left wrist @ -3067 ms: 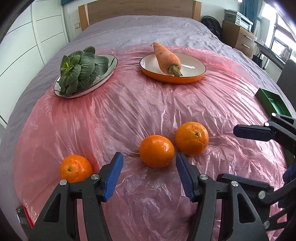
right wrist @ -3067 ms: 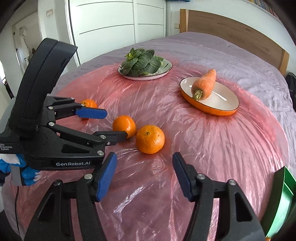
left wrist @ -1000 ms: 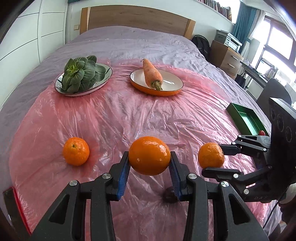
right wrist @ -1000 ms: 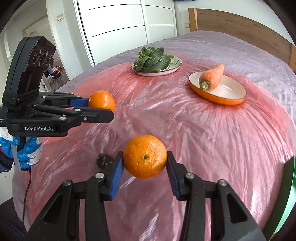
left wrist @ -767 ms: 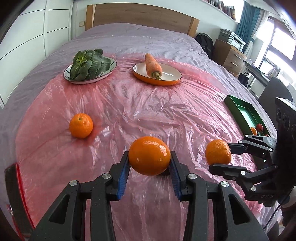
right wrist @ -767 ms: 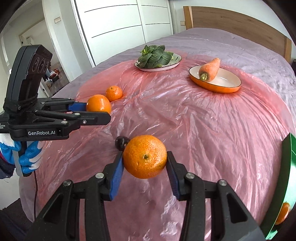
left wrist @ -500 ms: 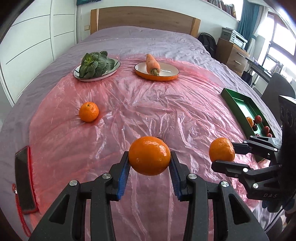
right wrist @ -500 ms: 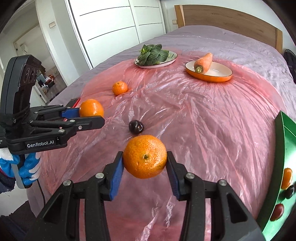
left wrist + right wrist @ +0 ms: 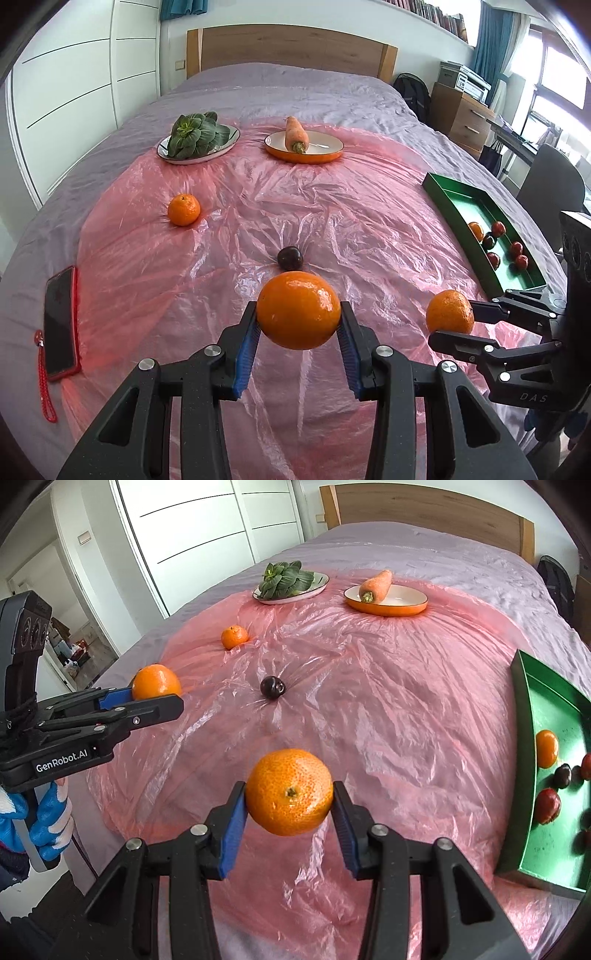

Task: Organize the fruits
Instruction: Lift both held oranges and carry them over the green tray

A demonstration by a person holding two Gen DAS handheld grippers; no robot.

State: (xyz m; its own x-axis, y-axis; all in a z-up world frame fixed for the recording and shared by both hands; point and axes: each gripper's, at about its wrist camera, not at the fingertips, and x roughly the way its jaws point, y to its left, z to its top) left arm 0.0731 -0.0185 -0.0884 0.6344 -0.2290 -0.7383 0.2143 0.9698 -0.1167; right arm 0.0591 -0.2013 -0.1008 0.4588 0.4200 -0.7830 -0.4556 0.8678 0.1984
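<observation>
While both of my tongs are hanging above the pink plastic sheet on the bed, each one is carrying a fruit clear of it. My left gripper is pinching a smooth orange between its blue pads, with the jaws closed in snugly against its sides. My right gripper is squeezing a dimpled mandarin the same way, stem end facing the camera, its jaws standing a little wider around it. A third orange is sitting alone on the sheet, over toward the left, and a dark plum is lying near the middle, just beyond my left fruit. The green tray is waiting at the right edge of the sheet, already holding an orange and several small red and dark fruits. At the far end, a plate of greens and an orange-rimmed plate with a carrot are resting side by side. A phone is lying at the left border.
</observation>
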